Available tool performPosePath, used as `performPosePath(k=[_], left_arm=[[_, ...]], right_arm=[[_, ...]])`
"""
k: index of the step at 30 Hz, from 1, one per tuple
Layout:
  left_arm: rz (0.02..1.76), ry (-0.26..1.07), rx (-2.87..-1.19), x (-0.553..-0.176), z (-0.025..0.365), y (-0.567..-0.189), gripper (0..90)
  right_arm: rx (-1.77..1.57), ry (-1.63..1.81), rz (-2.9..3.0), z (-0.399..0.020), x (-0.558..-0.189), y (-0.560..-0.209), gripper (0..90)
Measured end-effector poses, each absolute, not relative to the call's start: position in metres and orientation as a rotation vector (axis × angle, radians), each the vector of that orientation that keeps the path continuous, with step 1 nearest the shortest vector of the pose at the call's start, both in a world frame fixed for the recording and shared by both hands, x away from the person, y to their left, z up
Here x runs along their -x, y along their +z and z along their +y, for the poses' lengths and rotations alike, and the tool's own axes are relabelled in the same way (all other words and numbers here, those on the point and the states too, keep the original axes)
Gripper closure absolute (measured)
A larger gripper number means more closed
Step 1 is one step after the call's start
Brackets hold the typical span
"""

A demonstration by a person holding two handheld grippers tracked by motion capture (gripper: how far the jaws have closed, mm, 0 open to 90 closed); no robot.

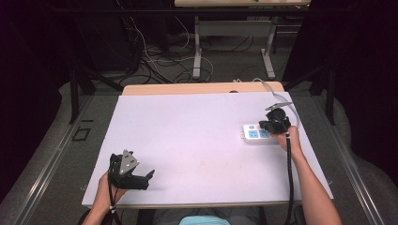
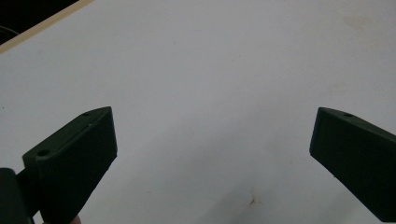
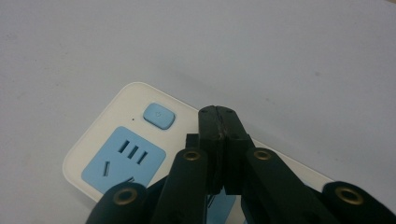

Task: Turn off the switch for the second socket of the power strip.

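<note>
Resting near the front left corner of the white table top (image 1: 197, 136), the left gripper (image 1: 149, 175) sat in the person's left hand (image 1: 105, 190), its jaws spread wide with nothing between them. From the left gripper view, its two black fingers (image 2: 77, 154) stood well apart over bare white surface, with a strip of the wooden table edge (image 2: 42, 23) at the upper left corner.

Farther right, a white power strip (image 1: 256, 133) lay flat near the table's right edge, its white cable (image 1: 270, 89) running off toward the back. It carried a small blue button (image 3: 159, 115) at one end and a blue socket panel (image 3: 123, 161) just beside it, whose slots held no plug.

Over that strip the right gripper (image 3: 218, 114) hung in the person's right hand (image 1: 289, 139), jaws pressed together with nothing caught between them. Its tip sat just beside the button, perhaps touching the strip's top, though the angle left that unclear.
</note>
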State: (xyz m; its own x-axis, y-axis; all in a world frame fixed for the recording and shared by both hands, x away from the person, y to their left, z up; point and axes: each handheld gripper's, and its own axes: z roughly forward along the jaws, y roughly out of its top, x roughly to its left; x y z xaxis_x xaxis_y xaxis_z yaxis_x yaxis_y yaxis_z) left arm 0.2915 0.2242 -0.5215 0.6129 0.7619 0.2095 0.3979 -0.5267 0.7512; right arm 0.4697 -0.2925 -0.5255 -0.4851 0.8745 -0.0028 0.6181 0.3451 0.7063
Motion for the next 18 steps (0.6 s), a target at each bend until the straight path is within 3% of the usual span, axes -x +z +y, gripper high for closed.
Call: performPosePath(k=[18], left_arm=[[0.905, 0.698, -2.166, -0.2914, 0.2242, -0.5215, 0.6]], right_arm=[[-1.305, 0.91, 2.222, -0.2937, -0.4679, -0.5228, 87.8]])
